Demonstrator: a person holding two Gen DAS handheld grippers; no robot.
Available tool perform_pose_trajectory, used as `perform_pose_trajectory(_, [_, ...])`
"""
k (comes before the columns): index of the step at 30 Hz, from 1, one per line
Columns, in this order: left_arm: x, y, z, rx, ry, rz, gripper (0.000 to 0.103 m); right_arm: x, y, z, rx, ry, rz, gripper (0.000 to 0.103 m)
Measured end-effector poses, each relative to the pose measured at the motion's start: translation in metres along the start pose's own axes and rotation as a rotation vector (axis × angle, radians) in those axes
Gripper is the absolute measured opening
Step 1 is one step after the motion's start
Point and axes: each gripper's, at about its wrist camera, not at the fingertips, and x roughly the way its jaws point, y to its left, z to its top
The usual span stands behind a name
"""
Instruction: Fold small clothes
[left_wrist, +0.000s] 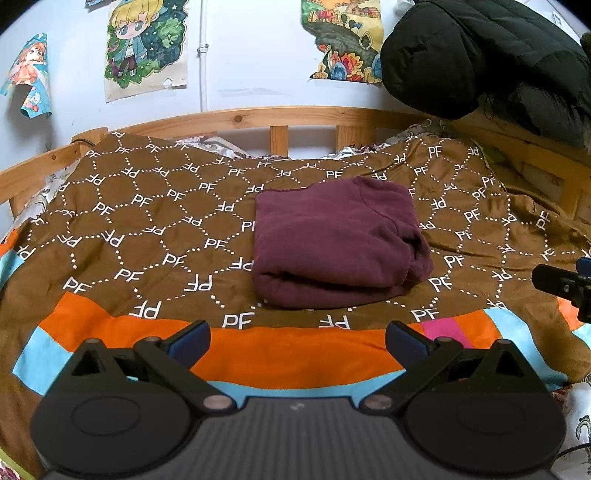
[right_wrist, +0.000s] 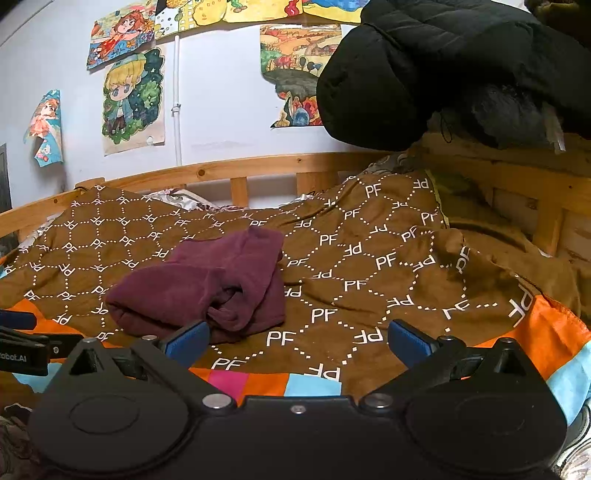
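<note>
While folded maroon garment (left_wrist: 332, 240) lies mid-blanket (left_wrist: 147, 221), soft, thick, roughly rectangular, left gripper (left_wrist: 297, 339) and right gripper (right_wrist: 297, 338) hover near edge, fingers spread, empty. Wooden bed rail (left_wrist: 240, 118) far.

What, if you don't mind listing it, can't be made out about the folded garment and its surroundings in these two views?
- Maroon garment: its type and how many layers are folded; the top layer covers the rest in both views.
- Its near left corner, right wrist view: behind the blue pad.
- Black jacket: cut off by the top and right edges.
- Right gripper, left wrist view: cut off by the right edge, jaws unseen there.
</note>
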Motion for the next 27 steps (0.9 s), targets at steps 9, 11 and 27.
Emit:
perform_pose_trajectory(9, [0.0025, 0.0005, 0.0015, -0.008, 0.032, 0.036, 0.103, 0.0002, -0.0005, -0.0002, -0.004, 0.001, -0.003, 0.102])
perform_pose_trajectory(11, [0.0041, -0.0001, 0.0021, 0.010, 0.053, 0.047, 0.103, 0.0005, -0.0006, -0.0001, -0.004, 0.001, -0.004, 0.102])
perform_pose_trajectory(27, [0.0009, -0.0037, 0.0017, 0.064, 0.025, 0.052, 0.103, 0.0005, -0.0012, 0.0001, -0.005, 0.002, -0.003, 0.102])
